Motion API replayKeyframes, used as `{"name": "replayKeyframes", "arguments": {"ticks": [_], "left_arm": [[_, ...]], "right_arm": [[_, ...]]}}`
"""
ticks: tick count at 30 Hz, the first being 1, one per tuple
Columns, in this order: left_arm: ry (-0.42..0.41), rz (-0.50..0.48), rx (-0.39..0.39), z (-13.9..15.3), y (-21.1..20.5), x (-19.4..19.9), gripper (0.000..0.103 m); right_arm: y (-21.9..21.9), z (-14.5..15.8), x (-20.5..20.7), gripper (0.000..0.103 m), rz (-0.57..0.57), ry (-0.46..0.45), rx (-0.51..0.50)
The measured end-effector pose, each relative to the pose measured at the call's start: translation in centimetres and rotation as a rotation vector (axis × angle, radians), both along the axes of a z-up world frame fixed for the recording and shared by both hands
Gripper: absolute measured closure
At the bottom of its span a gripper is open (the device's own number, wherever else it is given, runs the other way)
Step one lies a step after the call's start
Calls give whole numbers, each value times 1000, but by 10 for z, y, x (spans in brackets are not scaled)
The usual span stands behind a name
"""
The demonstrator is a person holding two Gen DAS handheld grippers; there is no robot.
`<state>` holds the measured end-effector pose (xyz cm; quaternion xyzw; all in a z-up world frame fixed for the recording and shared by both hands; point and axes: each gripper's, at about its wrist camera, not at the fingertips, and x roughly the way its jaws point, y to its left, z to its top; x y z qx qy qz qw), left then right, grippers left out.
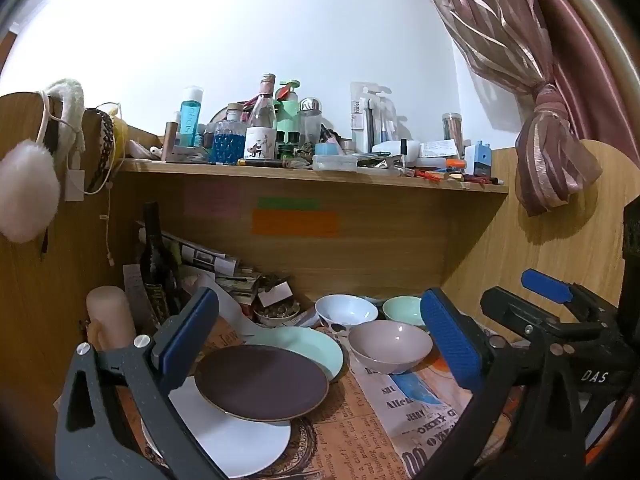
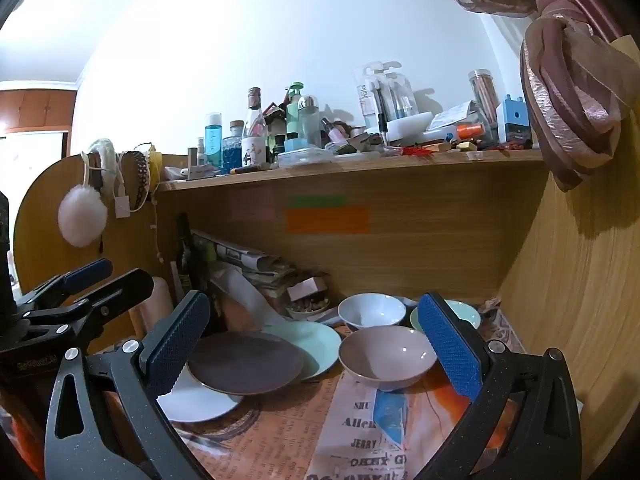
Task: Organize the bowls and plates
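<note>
Both grippers hang back over the desk here, nothing in hand. The left gripper (image 1: 320,344) has its jaws spread wide and released; the right gripper (image 2: 320,344) likewise gapes, holding nothing.

Progress check: the plates look partly gathered. The brown plate (image 1: 262,382) sits on top, overlapping the white plate (image 1: 236,440) at its 7 o'clock and the green plate (image 1: 316,344) at its 1 o'clock. It's a loose, staggered heap, not a squared stack.

The bowls aren't nested at all. The pink bowl (image 2: 386,354) stands alone, just beside the green plate at 3 o'clock. Behind it, at 12 o'clock, the white bowl (image 2: 372,312); at 2 o'clock, the green bowl (image 2: 466,314), half hidden by the right gripper's finger. All three are upright and separate.

My read: early going. Left to do, the plates need aligning and the bowls need stacking, with clutter behind crowding the space.
</note>
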<state>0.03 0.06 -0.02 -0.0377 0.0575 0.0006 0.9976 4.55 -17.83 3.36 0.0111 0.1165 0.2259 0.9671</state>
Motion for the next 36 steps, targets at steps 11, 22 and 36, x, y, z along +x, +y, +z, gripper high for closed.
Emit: {"name": "replayKeyframes", "arguments": {"ticks": [11,22,36], "left_arm": [[3,1,17,0,2,1,0],[9,-2,19,-6,-1,5,0],[4,-3,22,-6,-3,5,0]], "right_arm": [[1,-4,6,0,15,6,4],[3,-3,5,0,20,3,17],[3,-1,2,0,19,1,18]]}}
